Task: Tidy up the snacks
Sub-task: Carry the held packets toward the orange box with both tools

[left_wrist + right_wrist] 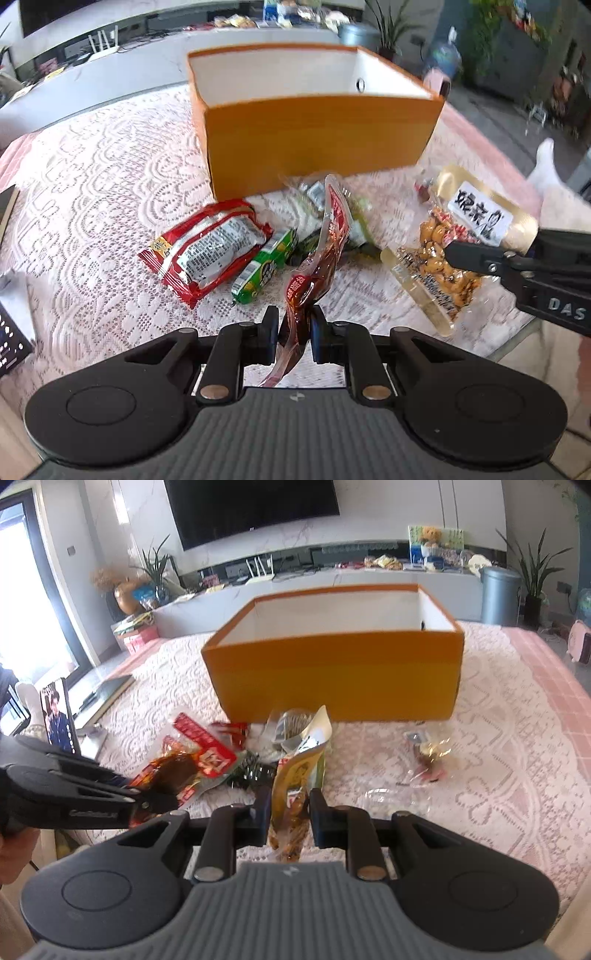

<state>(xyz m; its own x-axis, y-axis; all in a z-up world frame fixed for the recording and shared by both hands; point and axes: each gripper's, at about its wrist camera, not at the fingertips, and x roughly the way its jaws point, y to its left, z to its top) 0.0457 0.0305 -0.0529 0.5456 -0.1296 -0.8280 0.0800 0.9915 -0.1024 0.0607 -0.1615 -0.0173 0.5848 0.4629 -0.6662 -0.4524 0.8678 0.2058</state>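
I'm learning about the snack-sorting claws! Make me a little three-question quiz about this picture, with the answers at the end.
1. True or false: the orange box already has snacks showing inside.
2. Which snack is the right claw pinching? A) the green candy roll B) the peanut packet C) the red wrapped bar
3. Fill in: the left claw is shut on a dark red ______.

Key:
1. False. Only white inside walls show; its floor is hidden.
2. B
3. sauce-meat pouch, lifted above the lace tablecloth.
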